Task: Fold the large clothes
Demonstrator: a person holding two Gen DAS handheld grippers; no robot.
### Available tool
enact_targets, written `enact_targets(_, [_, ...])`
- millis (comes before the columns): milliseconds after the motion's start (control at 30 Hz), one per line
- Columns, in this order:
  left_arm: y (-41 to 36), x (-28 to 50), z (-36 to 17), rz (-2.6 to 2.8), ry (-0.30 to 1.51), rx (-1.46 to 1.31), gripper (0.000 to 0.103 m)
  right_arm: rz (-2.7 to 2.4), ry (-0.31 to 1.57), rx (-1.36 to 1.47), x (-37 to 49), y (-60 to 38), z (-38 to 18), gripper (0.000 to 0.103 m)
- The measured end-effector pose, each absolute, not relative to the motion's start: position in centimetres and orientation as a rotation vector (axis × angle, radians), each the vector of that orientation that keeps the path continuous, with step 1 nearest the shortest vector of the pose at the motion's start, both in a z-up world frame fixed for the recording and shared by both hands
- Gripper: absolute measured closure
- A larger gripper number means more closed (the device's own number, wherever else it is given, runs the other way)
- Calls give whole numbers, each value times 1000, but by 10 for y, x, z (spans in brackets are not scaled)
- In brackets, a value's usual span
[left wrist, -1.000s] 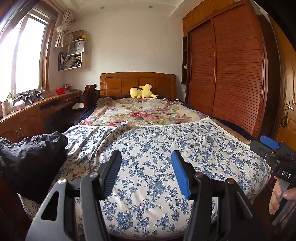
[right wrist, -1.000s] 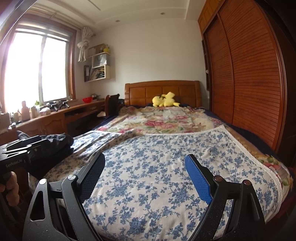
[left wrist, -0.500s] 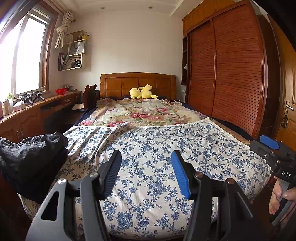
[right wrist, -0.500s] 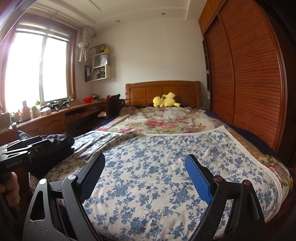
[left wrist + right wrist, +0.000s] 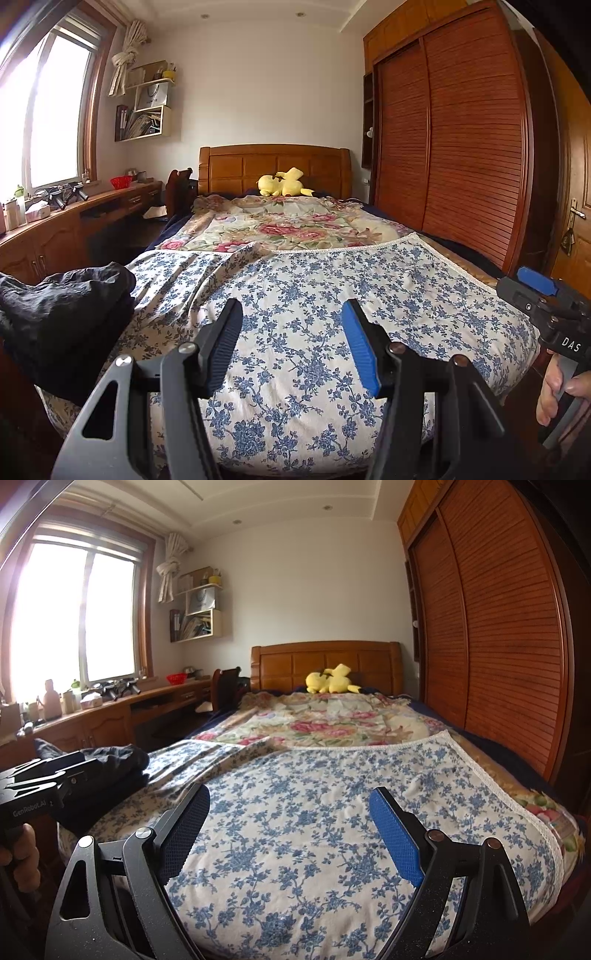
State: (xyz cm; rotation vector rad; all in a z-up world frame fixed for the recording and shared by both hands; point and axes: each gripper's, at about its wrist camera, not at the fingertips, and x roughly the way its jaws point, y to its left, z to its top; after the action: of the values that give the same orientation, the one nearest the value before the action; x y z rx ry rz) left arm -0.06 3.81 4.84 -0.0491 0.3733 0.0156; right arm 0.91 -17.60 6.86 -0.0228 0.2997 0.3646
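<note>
My left gripper (image 5: 291,339) and right gripper (image 5: 290,834) both hover over the foot edge of the bed (image 5: 273,166), fingers parted with nothing between them. The blue-flowered cloth (image 5: 314,295) lies spread across the foot end, one fold rumpled toward its left edge. A pile of dark clothes (image 5: 62,317) sits at the bed's near left corner.
</note>
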Motion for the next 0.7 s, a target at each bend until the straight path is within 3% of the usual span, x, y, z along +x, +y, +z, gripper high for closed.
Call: enact_targets(700, [34,-2,50,11,369,-46,48,365,299,-25,8,-176,68,13])
